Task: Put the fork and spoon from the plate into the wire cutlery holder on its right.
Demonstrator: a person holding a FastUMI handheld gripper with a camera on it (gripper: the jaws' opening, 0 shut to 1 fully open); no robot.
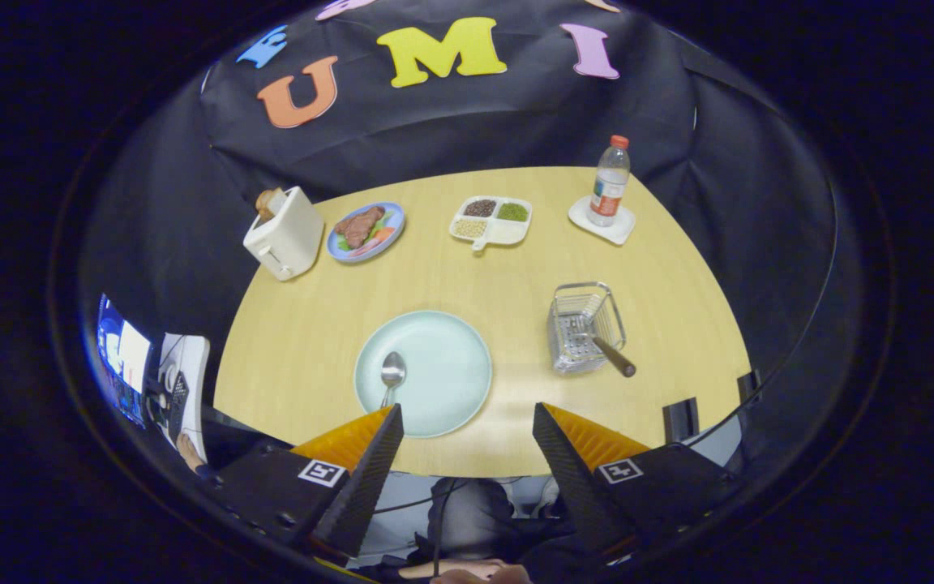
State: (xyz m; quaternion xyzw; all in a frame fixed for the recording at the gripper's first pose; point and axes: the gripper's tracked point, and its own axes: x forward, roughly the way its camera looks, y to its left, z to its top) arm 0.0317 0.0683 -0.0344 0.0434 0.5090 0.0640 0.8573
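The claw [467, 422] hangs wide apart and empty, the spoon [392, 375] lying just ahead of its left finger, handle pointing back toward it.

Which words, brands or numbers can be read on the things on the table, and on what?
Clear plastic bottle with red cap: label too small to read.
White toaster, wire cutlery holder, pale green round plate: no text.
Gripper, open at the plate's near edge: square patterned tags, no words.

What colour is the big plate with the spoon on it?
Pale mint green plate, clearest in the gripper view, just ahead of the open gripper.
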